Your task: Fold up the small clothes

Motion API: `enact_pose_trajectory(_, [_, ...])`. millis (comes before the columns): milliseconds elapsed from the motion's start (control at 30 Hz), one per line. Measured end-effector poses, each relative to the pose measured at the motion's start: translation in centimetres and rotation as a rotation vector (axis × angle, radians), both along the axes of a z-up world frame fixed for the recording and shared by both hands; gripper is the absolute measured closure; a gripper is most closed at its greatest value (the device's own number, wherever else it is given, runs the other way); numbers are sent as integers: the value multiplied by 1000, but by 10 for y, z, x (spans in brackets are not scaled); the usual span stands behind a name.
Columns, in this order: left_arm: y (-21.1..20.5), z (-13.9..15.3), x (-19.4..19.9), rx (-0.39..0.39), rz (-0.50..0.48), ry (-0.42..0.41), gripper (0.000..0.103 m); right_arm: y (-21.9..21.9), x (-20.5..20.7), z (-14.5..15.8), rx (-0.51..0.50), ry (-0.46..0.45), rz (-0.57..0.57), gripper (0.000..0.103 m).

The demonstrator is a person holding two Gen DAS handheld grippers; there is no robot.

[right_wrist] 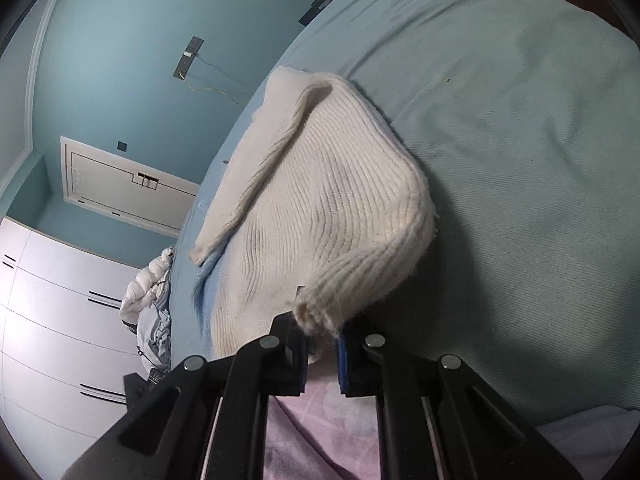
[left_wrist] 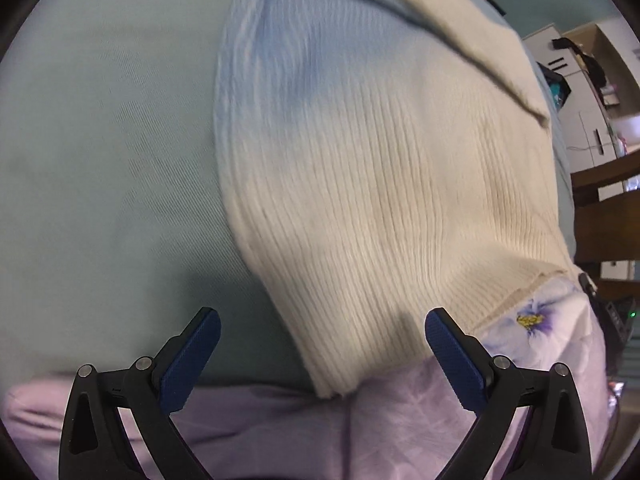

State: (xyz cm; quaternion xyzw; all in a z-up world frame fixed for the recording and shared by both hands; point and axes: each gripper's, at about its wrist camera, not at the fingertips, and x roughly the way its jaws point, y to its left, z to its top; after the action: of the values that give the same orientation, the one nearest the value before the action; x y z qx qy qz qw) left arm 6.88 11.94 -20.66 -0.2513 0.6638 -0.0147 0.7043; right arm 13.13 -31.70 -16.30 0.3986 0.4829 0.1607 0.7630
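Note:
A cream ribbed knit garment (left_wrist: 380,168) lies on the pale green bed sheet (left_wrist: 100,140), its near corner reaching the lilac floral quilt (left_wrist: 280,432). My left gripper (left_wrist: 322,334) is open and empty, its blue pads either side of that near corner, just above it. In the right wrist view the same knit garment (right_wrist: 332,208) lies partly folded, with a sleeve or strip across its far left side. My right gripper (right_wrist: 322,354) is shut on the garment's ribbed hem corner (right_wrist: 340,292) and lifts it slightly off the sheet (right_wrist: 520,160).
White drawers (right_wrist: 60,320) and a blue wall (right_wrist: 140,60) stand left of the bed, with a crumpled white and blue heap (right_wrist: 150,300) by the bed edge. Wooden furniture (left_wrist: 604,208) and white cabinets (left_wrist: 580,92) stand at the right.

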Motion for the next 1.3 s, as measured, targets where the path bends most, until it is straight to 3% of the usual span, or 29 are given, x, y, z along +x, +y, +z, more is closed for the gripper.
enact_pose_trajectory(100, [-10,-23,-2,-114,0,102,3,10,7,-2,-26,8,3,96])
enact_pose_trajectory(167, [-12,-31,-2,-156,26,120,9,13,10,-3,-38,12,7,96])
enact_pose_trajectory(233, [-8,-31,-3,-180,81,101,25,16,13,-3,-44,11,3,96])
enact_pose_trajectory(300, [-4,-31,-2,-230,135,97,68,16,13,-4,-45,9,2,96])
enact_pose_trajectory(367, [-2,-26,-2,-246,142,74,88,16,13,-4,-42,8,0,96])
enact_pose_trajectory(400, [-1,-20,-3,-242,141,50,92,15,12,-4,-38,5,-4,96])
enact_pose_trajectory(533, [10,17,-3,-226,160,-79,94,10,8,5,-22,-24,-28,97])
enact_pose_trajectory(667, [35,82,3,-218,184,-250,95,15,7,47,-37,-121,-40,98])
enact_pose_trajectory(833, [32,170,4,11,100,-452,95,30,7,108,-54,-261,-65,98])
enact_pose_trajectory(933, [35,220,-9,65,69,-555,96,39,2,146,-41,-351,-78,99])
enact_pose_trajectory(1100, [62,276,-34,87,81,-680,96,50,-14,191,14,-467,-68,99])
enact_pose_trajectory(1300, [92,313,-70,5,110,-773,96,47,-48,227,91,-583,-63,99])
